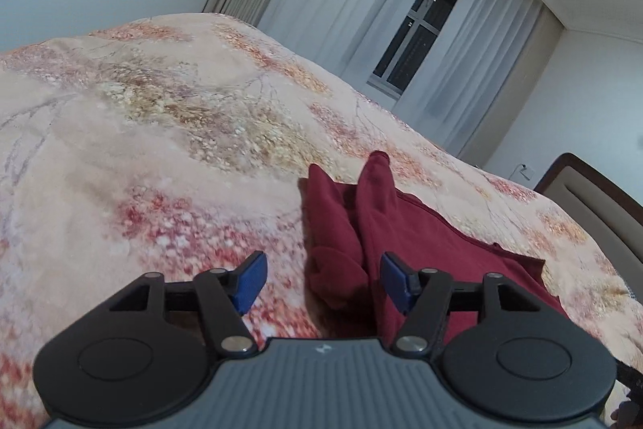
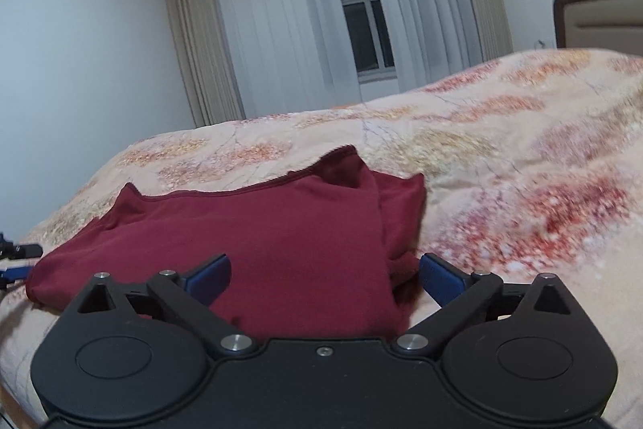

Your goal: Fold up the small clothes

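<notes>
A dark red garment (image 2: 257, 228) lies folded on the floral bedspread (image 2: 522, 155). In the left wrist view the same dark red garment (image 1: 422, 228) shows its left edge, with a bunched sleeve fold standing up. My left gripper (image 1: 321, 282) is open over that edge; its blue pads (image 1: 251, 280) stand apart and do not press the cloth lying between them. My right gripper (image 2: 323, 280) is open wide at the garment's near right corner, blue pads (image 2: 440, 278) clear of the fabric. Part of the left gripper (image 2: 12, 260) shows at the left edge of the right wrist view.
The bedspread (image 1: 140, 131) stretches far beyond and to both sides of the garment. A padded headboard (image 2: 598, 15) stands at the right. Pale curtains (image 2: 281, 27) and a dark window (image 2: 361, 7) fill the far wall.
</notes>
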The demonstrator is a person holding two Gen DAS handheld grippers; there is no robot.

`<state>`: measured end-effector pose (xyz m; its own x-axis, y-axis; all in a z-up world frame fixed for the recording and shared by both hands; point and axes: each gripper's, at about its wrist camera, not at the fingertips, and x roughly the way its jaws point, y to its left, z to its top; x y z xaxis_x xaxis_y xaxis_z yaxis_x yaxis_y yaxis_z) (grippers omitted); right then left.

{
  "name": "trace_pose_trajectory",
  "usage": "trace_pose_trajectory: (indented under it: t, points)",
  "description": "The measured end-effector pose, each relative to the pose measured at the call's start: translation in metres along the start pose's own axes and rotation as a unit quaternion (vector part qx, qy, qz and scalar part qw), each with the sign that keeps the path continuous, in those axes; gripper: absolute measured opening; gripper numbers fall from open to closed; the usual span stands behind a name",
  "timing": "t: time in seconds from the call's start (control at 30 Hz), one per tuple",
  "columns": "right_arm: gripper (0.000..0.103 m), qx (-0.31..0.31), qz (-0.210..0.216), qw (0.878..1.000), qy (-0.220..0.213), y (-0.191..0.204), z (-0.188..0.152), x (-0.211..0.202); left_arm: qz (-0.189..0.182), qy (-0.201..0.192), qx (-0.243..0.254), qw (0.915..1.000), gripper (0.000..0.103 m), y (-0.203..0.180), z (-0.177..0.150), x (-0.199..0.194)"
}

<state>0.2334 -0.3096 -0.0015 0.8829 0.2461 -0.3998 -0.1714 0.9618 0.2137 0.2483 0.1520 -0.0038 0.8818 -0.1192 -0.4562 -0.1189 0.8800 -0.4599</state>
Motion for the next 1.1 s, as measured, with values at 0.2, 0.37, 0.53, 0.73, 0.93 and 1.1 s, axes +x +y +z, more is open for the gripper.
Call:
trace_pose_trajectory:
  t: [0.2, 0.37, 0.53, 0.73, 0.93, 1.1]
  points:
    - [0.102, -0.006, 0.01, 1.0, 0.002, 0.015, -0.001, 0.014, -0.024, 0.002, -0.01, 0.9997, 0.002, 0.0, -0.008, 0.008]
    - [0.102, -0.008, 0.014, 1.0, 0.008, 0.018, -0.005, 0.019, -0.013, -0.008, -0.071, 0.9974, 0.0, 0.014, -0.015, -0.004]
    - [0.102, -0.014, 0.012, 1.0, 0.012, 0.017, -0.01, 0.019, -0.015, -0.006, -0.093, 0.9955, 0.0, 0.019, -0.026, -0.008]
    - [0.102, -0.033, 0.005, 0.999, 0.001, 0.024, -0.005, 0.018, -0.015, -0.014, -0.083, 0.9963, 0.014, 0.016, -0.024, -0.011]
    - [0.102, -0.085, -0.028, 0.996, -0.007, 0.049, 0.016, 0.044, 0.003, -0.035, -0.029, 0.999, 0.077, -0.007, -0.027, -0.023]
    - [0.102, -0.142, -0.029, 0.989, 0.012, 0.086, 0.039, 0.088, 0.04, -0.036, -0.007, 0.9985, 0.102, -0.025, -0.031, -0.033]
